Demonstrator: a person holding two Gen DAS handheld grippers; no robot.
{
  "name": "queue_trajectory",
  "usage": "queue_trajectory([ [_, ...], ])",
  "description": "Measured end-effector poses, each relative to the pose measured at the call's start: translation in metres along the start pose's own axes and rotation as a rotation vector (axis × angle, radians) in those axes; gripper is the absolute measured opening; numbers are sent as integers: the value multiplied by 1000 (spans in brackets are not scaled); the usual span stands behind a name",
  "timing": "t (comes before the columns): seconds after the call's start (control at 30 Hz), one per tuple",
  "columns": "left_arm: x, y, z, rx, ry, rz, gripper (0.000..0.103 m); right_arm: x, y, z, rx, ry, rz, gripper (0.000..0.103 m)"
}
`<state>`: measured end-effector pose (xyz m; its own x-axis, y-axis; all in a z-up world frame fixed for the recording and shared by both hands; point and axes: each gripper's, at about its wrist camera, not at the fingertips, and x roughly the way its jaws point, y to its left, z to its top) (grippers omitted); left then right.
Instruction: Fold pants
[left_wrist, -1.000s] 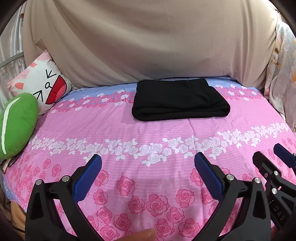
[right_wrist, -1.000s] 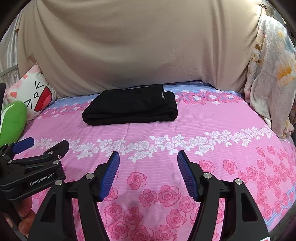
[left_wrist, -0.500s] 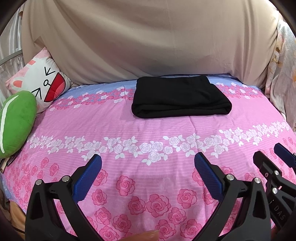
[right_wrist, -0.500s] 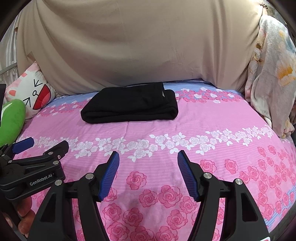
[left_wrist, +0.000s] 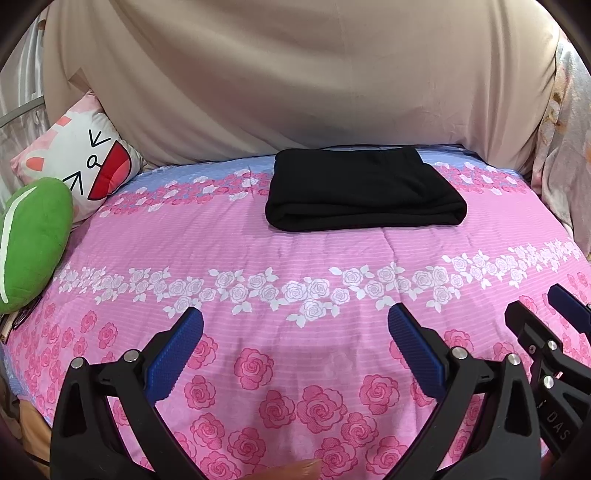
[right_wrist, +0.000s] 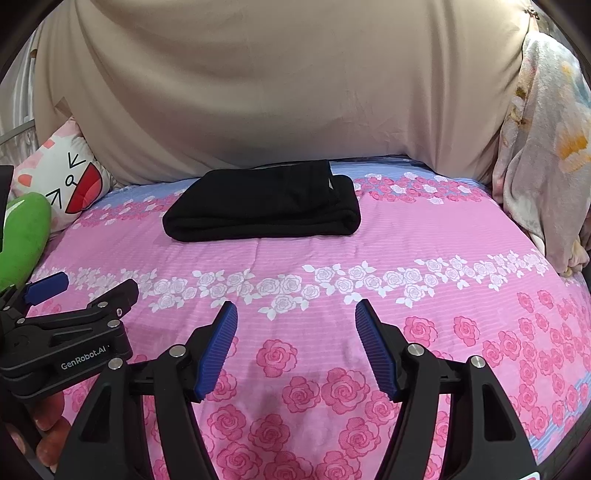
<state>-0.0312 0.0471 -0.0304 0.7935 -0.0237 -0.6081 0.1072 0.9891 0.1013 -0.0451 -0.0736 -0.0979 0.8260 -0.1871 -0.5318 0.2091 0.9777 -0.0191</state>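
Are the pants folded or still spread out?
Folded. The pants lie as a compact stacked rectangle on the bed, rolled fold edge facing the cameras.

Both wrist views sit low over the near edge of the bed (left_wrist: 332, 251), facing its far side. Left view looks from the left, right view from the right, side by side. Both share the folded pants (left_wrist: 364, 190) (right_wrist: 262, 201) and the beige backdrop (right_wrist: 280, 81).
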Motion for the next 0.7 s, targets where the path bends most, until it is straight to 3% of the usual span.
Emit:
queue_trajectory([
  [0.7, 1, -1, 1, 10, 1, -5, 98, 3, -3, -1, 2, 8, -7, 68],
])
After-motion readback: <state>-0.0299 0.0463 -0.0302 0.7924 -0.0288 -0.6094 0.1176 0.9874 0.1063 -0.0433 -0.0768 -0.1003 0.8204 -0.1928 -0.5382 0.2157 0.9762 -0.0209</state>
